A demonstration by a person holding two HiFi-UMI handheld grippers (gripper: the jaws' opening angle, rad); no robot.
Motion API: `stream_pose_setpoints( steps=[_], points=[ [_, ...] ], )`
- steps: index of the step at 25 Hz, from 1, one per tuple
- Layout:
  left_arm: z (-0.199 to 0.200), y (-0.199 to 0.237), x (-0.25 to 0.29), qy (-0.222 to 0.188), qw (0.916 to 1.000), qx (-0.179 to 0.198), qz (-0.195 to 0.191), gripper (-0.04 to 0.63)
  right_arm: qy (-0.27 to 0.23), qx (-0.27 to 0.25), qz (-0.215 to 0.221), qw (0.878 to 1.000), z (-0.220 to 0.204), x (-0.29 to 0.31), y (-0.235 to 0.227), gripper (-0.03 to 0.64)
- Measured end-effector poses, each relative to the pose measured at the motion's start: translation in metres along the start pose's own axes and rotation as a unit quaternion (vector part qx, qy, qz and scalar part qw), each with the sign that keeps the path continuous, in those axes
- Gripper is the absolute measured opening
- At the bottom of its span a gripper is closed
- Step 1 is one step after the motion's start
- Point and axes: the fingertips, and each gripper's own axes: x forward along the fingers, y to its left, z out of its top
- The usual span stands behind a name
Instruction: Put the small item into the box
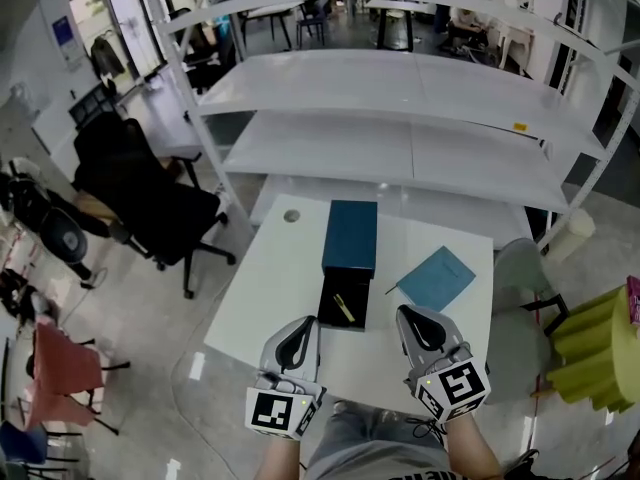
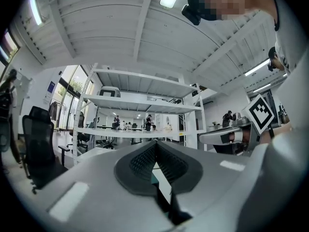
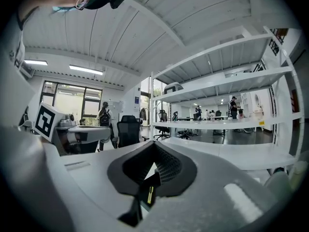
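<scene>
An open black box point(image 1: 345, 303) lies on the white table point(image 1: 270, 288), and a small gold item point(image 1: 343, 308) rests inside it. The teal lid point(image 1: 351, 236) sits just behind the box. My left gripper point(image 1: 298, 326) is at the table's front edge, left of the box, shut and holding nothing. My right gripper point(image 1: 412, 316) is to the right of the box, also shut and holding nothing. In the right gripper view the gold item point(image 3: 150, 195) shows through the slit below the closed jaws. The left gripper view shows only a sliver of teal below its closed jaws.
A teal sheet point(image 1: 436, 277) lies on the table right of the box. White shelving point(image 1: 400, 98) rises behind the table. A black office chair point(image 1: 140, 193) stands to the left. A grey seat point(image 1: 520, 268) and a yellow-green object point(image 1: 600, 348) are on the right.
</scene>
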Motion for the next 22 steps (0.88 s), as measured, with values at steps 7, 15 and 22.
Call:
stream_pose_setpoints(
  steps=[7, 15, 22],
  points=[
    [0.002, -0.009, -0.006, -0.007, 0.9999, 0.007, 0.013, 0.012, -0.014, -0.014, -0.001, 1.0, 0.007, -0.016, -0.004, 0.002],
    [0.006, -0.021, -0.011, -0.005, 0.9997, 0.011, 0.022, 0.013, -0.023, -0.022, 0.003, 0.999, 0.013, -0.029, -0.007, 0.002],
    [0.008, -0.028, -0.014, -0.006, 0.9995, 0.015, 0.027, 0.013, -0.031, -0.021, 0.0, 0.999, 0.014, -0.036, -0.011, 0.002]
  ],
)
